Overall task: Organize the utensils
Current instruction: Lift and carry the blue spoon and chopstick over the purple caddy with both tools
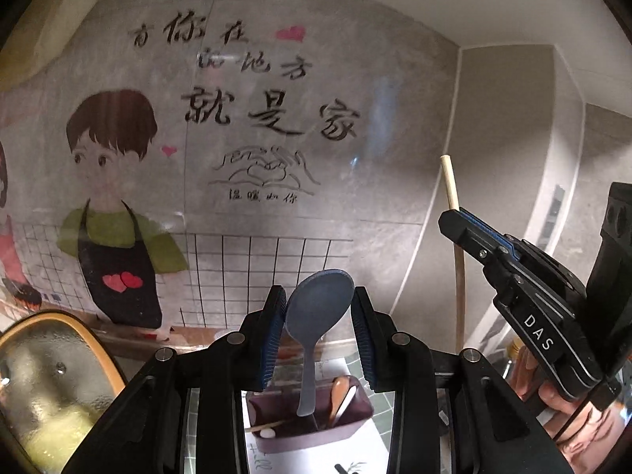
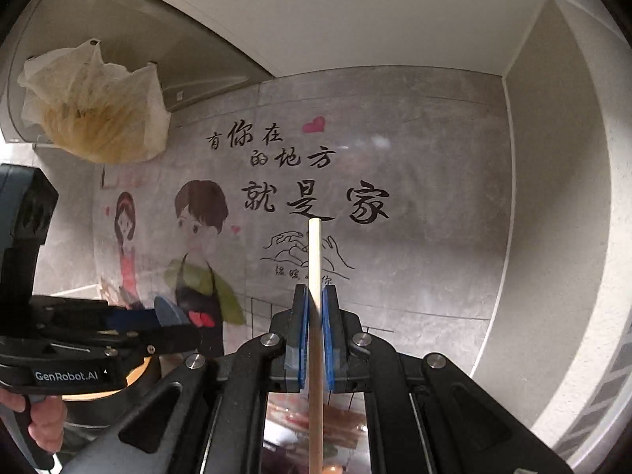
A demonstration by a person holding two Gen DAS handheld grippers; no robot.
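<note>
ahead of us the air is open up to the tiled wall (image 1: 395, 79) with its cartoon sticker (image 2: 197, 237). below the left gripper (image 1: 319, 316) sits the purple caddy (image 1: 355, 426), its slots partly filled — a wooden spoon (image 1: 337, 395) leans there. a glass pot lid (image 1: 51, 387) blocks the lower left; the right gripper (image 1: 454, 217) crowds the right side — a hanging bag (image 2: 98, 110) fills the upper left.

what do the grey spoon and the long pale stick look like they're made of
Grey spoon: likely plastic or silicone; matte, uniform colour, no shine. Long pale stick: probably wood or bamboo; light tan, dull, with a plain cut end.
</note>
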